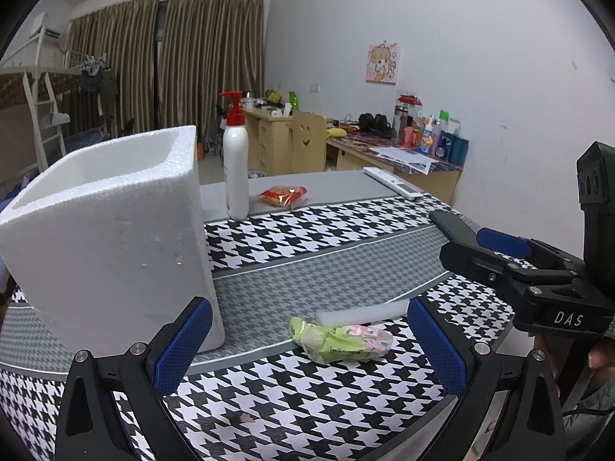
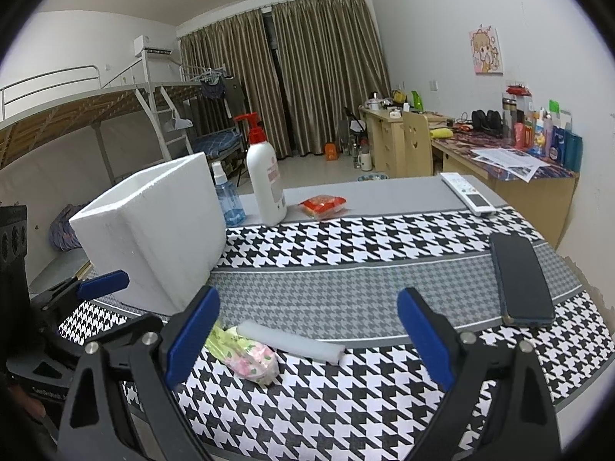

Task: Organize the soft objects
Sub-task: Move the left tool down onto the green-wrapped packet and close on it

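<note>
**Tongs wide over the soft packets**

Tongs stand spread on both sides. The left gripper has its blue pads far apart and empty, hanging above the houndstooth tablecloth; between them, lower down on the cloth, lies the green and pink soft packet. The right gripper is likewise wide and holds nothing, with the white foam roll lying across the gap between its fingers.

The packet and the roll touch, the roll just behind the packet and angled across it. The right gripper also shows at the right edge of the left wrist view, above the cloth and apart from both soft things.

To the left stands the white foam box, open at the top, upright on the cloth, near the packet but not touching it. Behind it are a white pump bottle with a red head and, in the right wrist view, a small blue spray bottle. A red snack packet lies beyond on the grey strip. A white remote and a dark phone lie to the right, well apart from the soft things.
</note>
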